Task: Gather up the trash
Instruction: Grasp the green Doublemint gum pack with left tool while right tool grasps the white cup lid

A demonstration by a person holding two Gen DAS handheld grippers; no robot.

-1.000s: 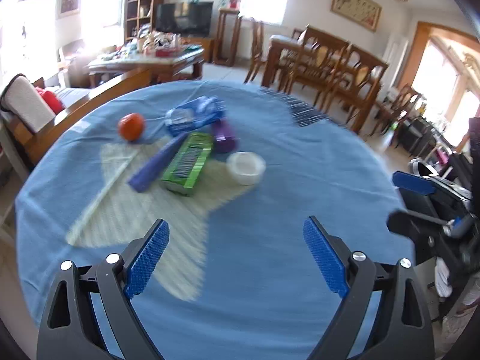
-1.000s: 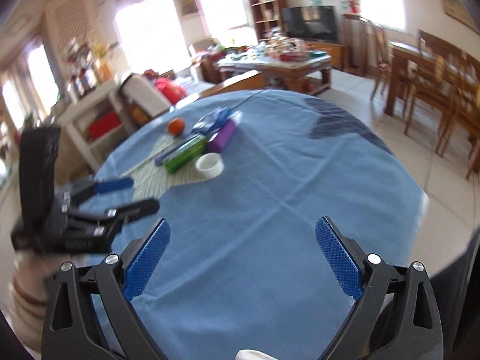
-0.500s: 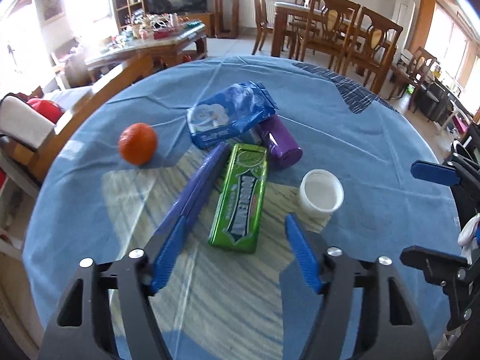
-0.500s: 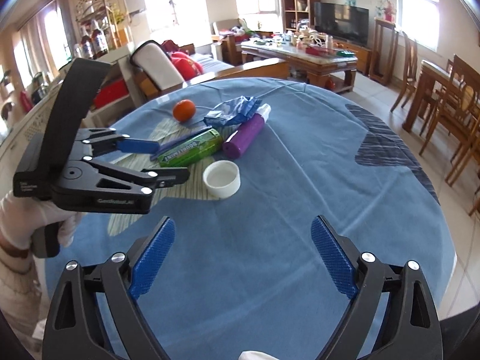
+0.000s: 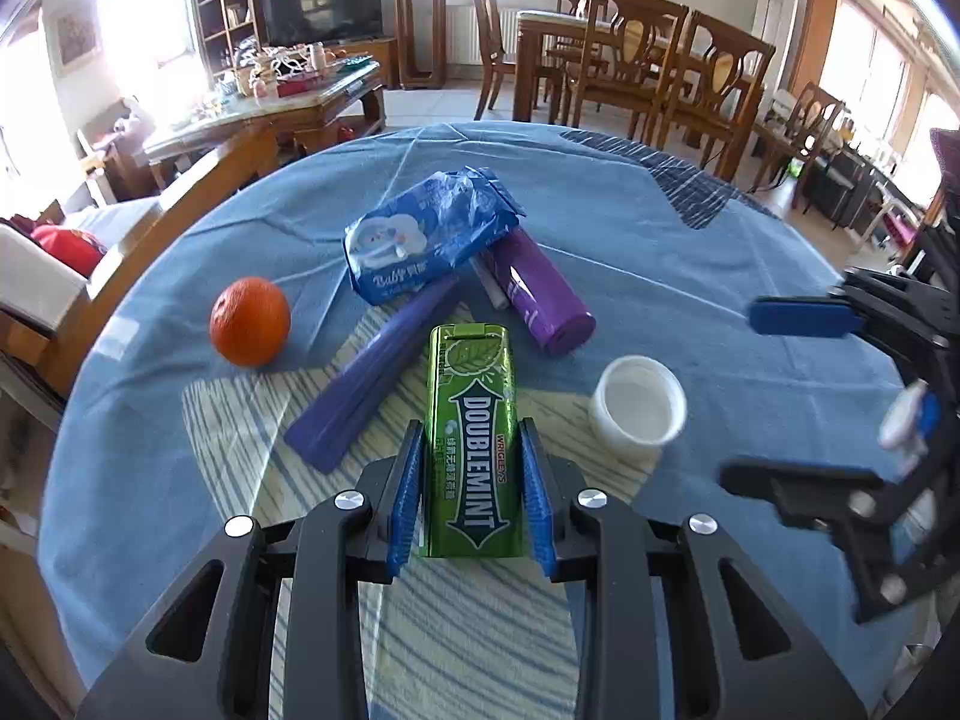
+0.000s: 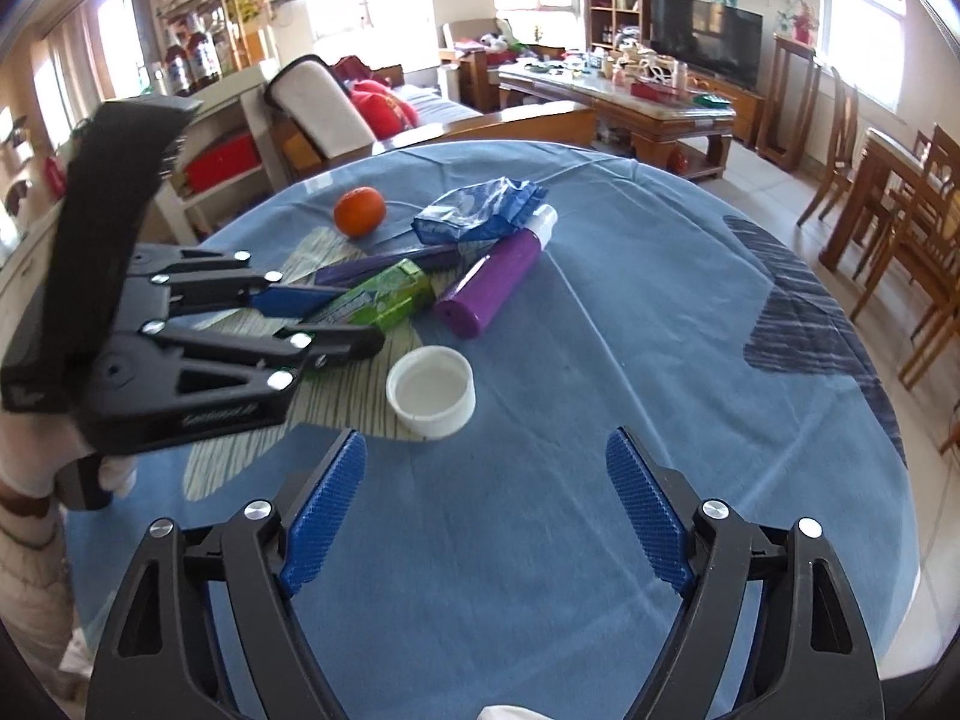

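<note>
Facing dining chairs (image 5: pixel 636 60) leftward, sofa (image 6: pixel 336 102) and shelves rightward.

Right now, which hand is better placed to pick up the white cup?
Right. Its tool has empty jaws, closing, with the cup just ahead. The left tool is closing around the gum tin.

One orange (image 5: pixel 250 329), one gum tin (image 5: pixel 473 438), one white cup (image 5: pixel 637 407), two purple items (bottle (image 5: pixel 540 294), folded bag (image 5: pixel 372 372)), one blue wrapper (image 5: pixel 426 234).
</note>
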